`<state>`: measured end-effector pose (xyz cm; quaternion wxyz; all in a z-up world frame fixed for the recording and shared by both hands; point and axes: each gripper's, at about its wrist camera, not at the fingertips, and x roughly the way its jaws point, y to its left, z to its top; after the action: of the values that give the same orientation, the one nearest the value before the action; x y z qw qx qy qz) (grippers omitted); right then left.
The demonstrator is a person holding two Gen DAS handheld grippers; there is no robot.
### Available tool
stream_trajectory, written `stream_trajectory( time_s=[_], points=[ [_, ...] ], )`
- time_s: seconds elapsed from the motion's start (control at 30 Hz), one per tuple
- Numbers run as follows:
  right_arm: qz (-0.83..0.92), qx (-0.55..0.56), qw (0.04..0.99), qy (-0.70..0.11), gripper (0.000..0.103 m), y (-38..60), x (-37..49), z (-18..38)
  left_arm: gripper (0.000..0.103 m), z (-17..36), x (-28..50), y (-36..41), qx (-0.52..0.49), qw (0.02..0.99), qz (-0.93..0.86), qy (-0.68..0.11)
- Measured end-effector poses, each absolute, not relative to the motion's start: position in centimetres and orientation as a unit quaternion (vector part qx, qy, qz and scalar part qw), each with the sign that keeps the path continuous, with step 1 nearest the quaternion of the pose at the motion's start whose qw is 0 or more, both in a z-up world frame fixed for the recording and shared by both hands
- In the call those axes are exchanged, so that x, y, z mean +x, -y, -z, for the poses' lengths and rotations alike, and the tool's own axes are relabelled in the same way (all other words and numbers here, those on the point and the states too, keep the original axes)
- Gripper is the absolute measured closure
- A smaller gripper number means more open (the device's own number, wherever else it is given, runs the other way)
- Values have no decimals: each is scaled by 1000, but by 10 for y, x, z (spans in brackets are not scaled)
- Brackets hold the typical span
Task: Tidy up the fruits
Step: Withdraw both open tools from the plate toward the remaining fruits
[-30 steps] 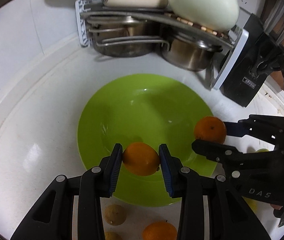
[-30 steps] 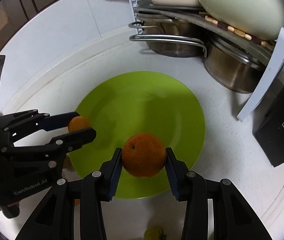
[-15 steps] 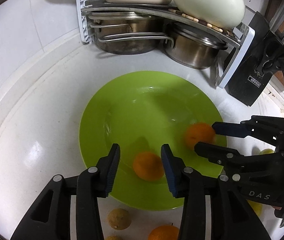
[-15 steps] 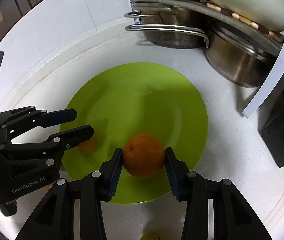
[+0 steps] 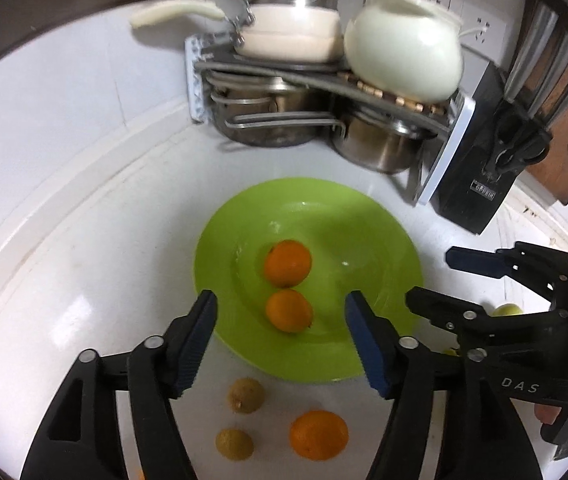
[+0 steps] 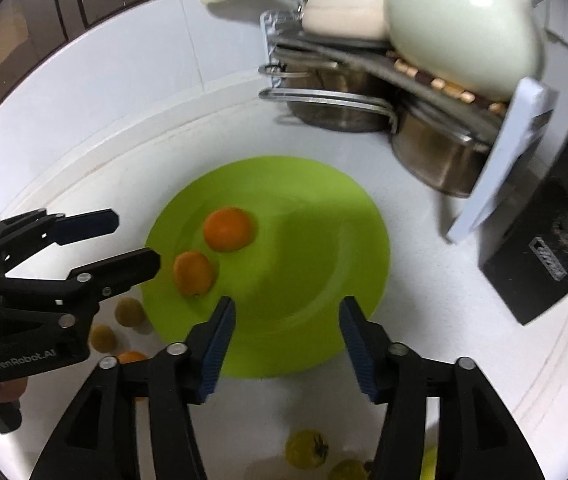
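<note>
Oranges on plate: two, one at the green plate's middle, the other just nearer its front rim, the pair nearly touching; both lying free.
Left gripper: spread wide, empty, hanging above the plate's near rim.
Right gripper: spread wide as well, nothing between the pads, poised over the plate's front edge.
Done so far: two fruits plated, judging by how things lie.
Left to do: plenty, by the look of it!
Off the plate, front: third orange on the counter just past the plate's near rim, with two small brownish round fruits beside it.
Off the plate, right side: yellowish fruits on the counter below the rim, kind too blurred to tell.
Progress call: early going, most fruit not yet on the plate.
Next need: probably a reach down to the loose orange or a small fruit.
</note>
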<state>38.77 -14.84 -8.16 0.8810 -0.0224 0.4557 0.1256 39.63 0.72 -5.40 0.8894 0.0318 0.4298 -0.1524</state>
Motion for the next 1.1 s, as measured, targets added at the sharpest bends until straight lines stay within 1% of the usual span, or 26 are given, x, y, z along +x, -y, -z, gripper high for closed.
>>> stream_trajectory(
  time_s=[0.03, 0.1, 0.23, 0.3, 0.37, 0.43, 0.6, 0.7, 0.87, 1.1],
  points=[
    [-122, -24, 885, -448, 44, 148, 383, 78, 35, 48, 390, -9, 32, 895, 150, -420],
    [-115, -29, 893, -435, 43, 147, 374, 70, 31, 41, 380, -9, 34, 901, 147, -407],
    [-105, -31, 909, -403, 35, 144, 346, 51, 26, 25, 358, -13, 36, 913, 133, -385],
    [-101, -30, 914, -391, 33, 141, 335, 45, 20, 17, 344, -13, 38, 918, 133, -372],
    [-91, -27, 923, -374, 31, 140, 321, 37, 18, 9, 329, -13, 42, 924, 132, -357],
    [-86, -21, 927, -365, 25, 142, 307, 31, 17, 2, 316, -13, 45, 929, 130, -344],
    [-72, -7, 935, -348, 24, 147, 284, 19, 7, -8, 289, -12, 51, 936, 131, -323],
    [-56, -3, 940, -336, 20, 150, 266, 14, 5, -12, 274, -13, 53, 941, 126, -308],
    [-19, 11, 949, -315, 19, 157, 239, 14, 2, -12, 252, -15, 58, 950, 113, -284],
    [16, 38, 950, -311, 19, 164, 215, 28, 2, 6, 234, -19, 55, 949, 108, -290]
  ],
)
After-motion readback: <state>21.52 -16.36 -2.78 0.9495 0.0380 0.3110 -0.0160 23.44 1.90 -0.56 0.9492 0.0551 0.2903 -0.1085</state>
